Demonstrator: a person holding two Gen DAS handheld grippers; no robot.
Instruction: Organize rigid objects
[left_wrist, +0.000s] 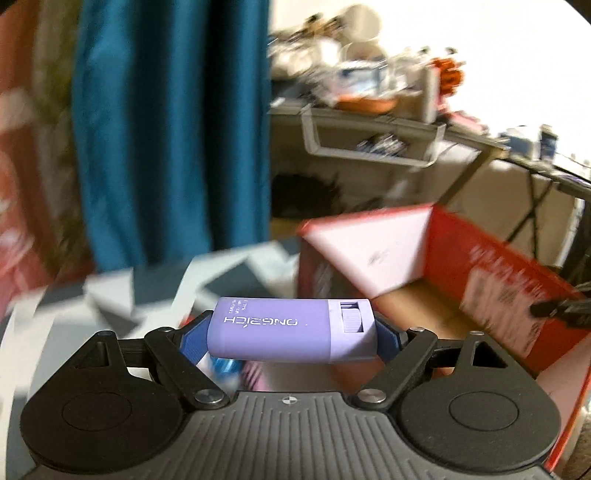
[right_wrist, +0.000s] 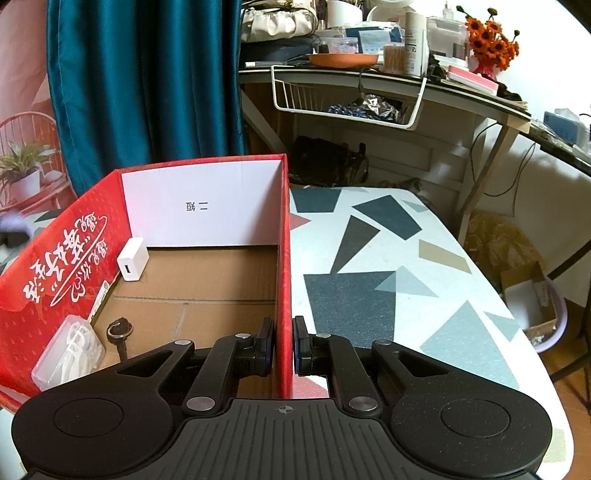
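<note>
Left claw (left_wrist: 291, 334) spread wide, clamped end-to-end on a lilac case (left_wrist: 291, 330): blue pads press its two short ends. The case's long axis runs left-right across the claw, crosswise to the fingers, lying about level. White lettering on its top face reads upside down in the left wrist view; the end with the ridged slider or wheel points right, the plain rounded end left. The case is held up off the patterned worktop (left_wrist: 155, 291), just left of and nearer than the red box (left_wrist: 480, 258), not over the opening as far as can be told. That view is motion-blurred.

Right claw (right_wrist: 283, 345) nearly fully closed, pinching the box's right wall (right_wrist: 284, 258) between its pads, one finger inside, one outside. The wall is upright and runs from near to far.

The red box (right_wrist: 55, 258) stands open-topped on the worktop (right_wrist: 369, 258), cardboard floor showing. Inside:
- white charger block (right_wrist: 132, 259) leaning at the far left corner, slot facing near
- clear plastic box (right_wrist: 68, 354) with white bits, against the left wall, near end
- small dark ring-shaped item (right_wrist: 119, 330) on the floor beside it; cannot tell what it is
</note>
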